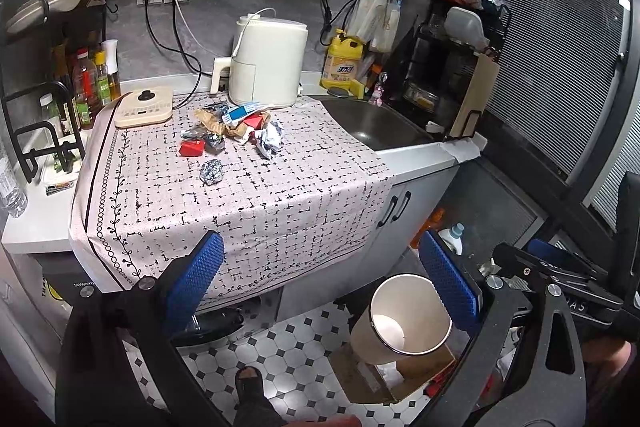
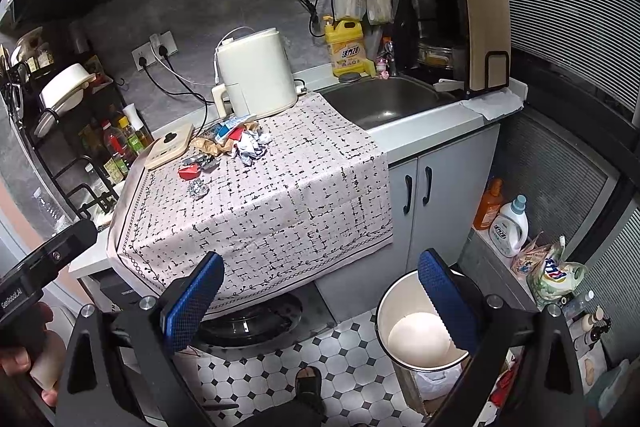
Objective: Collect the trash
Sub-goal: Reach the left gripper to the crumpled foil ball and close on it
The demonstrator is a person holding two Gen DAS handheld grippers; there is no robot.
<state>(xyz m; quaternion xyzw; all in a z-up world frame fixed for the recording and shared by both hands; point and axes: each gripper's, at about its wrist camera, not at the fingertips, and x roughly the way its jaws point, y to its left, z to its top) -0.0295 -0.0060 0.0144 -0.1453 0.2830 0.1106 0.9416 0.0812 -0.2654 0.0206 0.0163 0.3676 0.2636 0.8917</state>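
A heap of trash lies on the patterned cloth over the counter: a foil ball, a red wrapper, crumpled white paper and brown paper. The same foil ball and crumpled paper show in the right wrist view. My left gripper and right gripper both stand open and hold nothing, below the counter's front edge. An empty paper cup tilts over a cardboard box on the floor, beside each gripper's right finger.
A white air fryer and a flat cream cooker stand behind the trash. The sink is to its right, a yellow detergent jug behind it. Sauce bottles line the left. A sandalled foot rests on the tiled floor.
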